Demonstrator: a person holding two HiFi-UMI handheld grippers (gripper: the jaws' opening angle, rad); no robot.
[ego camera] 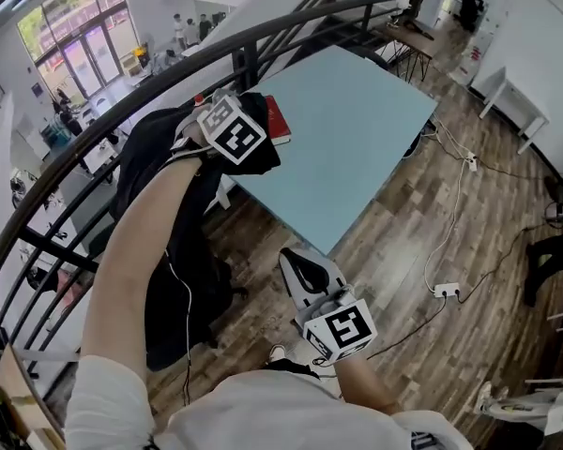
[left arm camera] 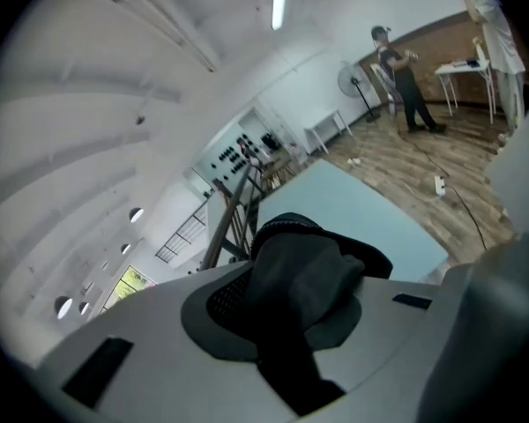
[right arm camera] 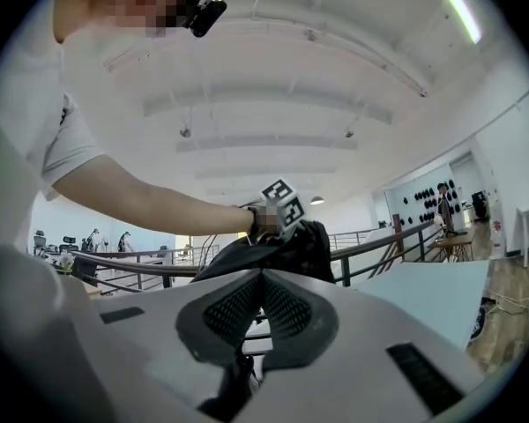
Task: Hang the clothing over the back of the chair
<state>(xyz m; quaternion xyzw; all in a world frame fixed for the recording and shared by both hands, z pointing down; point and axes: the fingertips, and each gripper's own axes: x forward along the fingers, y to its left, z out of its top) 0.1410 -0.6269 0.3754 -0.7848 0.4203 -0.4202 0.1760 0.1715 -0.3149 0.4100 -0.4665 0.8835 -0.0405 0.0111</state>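
Note:
A black garment [ego camera: 155,162] hangs bunched over the back of a black office chair [ego camera: 183,298] at the left of the head view. My left gripper [ego camera: 239,137] is at the garment's top, beside the table corner, and its marker cube faces up. In the left gripper view a fold of the black garment [left arm camera: 304,271] fills the gap between the pads, so the left gripper [left arm camera: 300,302] is shut on it. My right gripper [ego camera: 305,272] floats lower, in front of the chair and apart from it. Its pads [right arm camera: 234,307] meet with nothing between them.
A light blue table [ego camera: 357,129] stands right of the chair, with a red book [ego camera: 278,120] at its near corner. A dark metal railing [ego camera: 122,101] curves behind the chair. A power strip [ego camera: 446,291] and cables lie on the wooden floor. People stand far off.

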